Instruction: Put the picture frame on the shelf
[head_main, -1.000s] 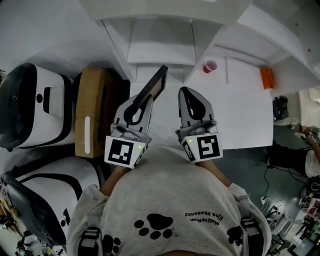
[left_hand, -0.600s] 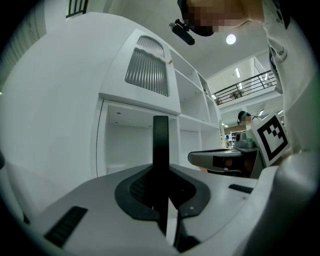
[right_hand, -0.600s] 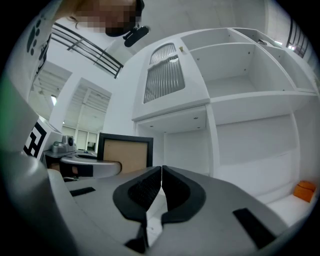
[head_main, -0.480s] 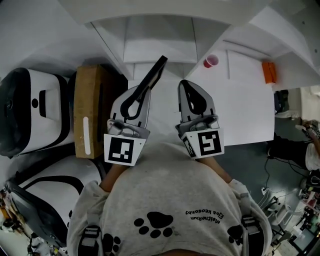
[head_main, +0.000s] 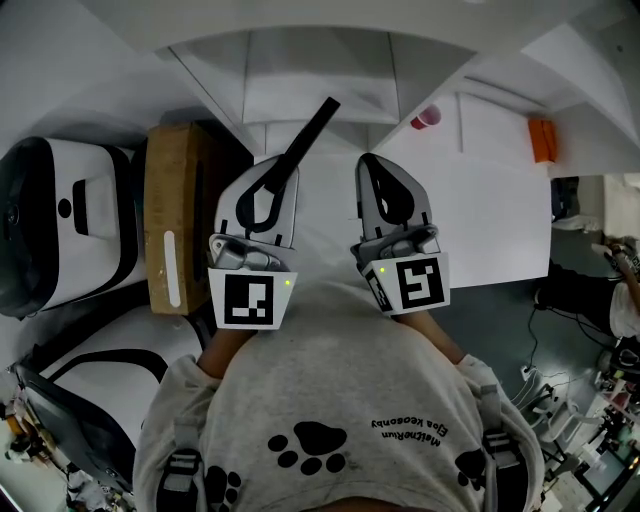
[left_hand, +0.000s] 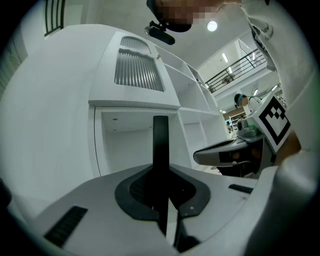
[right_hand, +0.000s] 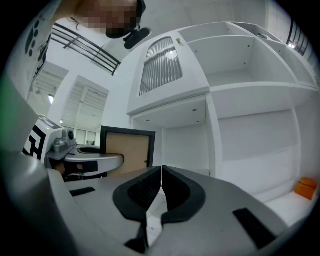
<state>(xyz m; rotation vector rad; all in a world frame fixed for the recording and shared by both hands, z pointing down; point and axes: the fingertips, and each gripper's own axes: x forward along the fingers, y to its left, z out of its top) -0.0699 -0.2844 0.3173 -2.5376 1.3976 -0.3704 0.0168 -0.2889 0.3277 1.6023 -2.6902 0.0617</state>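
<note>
In the head view the left gripper (head_main: 278, 172) sits left of centre. Its fingers are clamped on the lower end of the picture frame (head_main: 312, 132), which shows edge-on as a thin dark bar slanting up and to the right. The top of the bar points at the white shelf (head_main: 320, 95), which fills the upper middle of the frame.

The left gripper view shows the picture frame (left_hand: 160, 145) standing upright as a narrow black strip in the centre. Its lower part is pinched between the dark pads (left_hand: 137, 192) of the left gripper (left_hand: 162, 202). Behind it is an open compartment of the shelf (left_hand: 134, 104).

In the right gripper view the picture frame (right_hand: 128, 146) appears at left centre, turned so that its brown panel with a black border faces the camera. It is up in front of the shelf (right_hand: 250, 86), and its lower edge is hidden behind the left gripper (right_hand: 92, 159).

The right gripper (head_main: 375, 180) is just right of centre in the head view, beside the left one and apart from it. The right gripper (right_hand: 161, 186) has its pads pressed together with nothing between them.

A red cup (head_main: 427, 117) stands at the upper right on a white surface, and an orange object (head_main: 543, 140) lies further right. A cardboard box (head_main: 170, 225) stands at the left.
</note>
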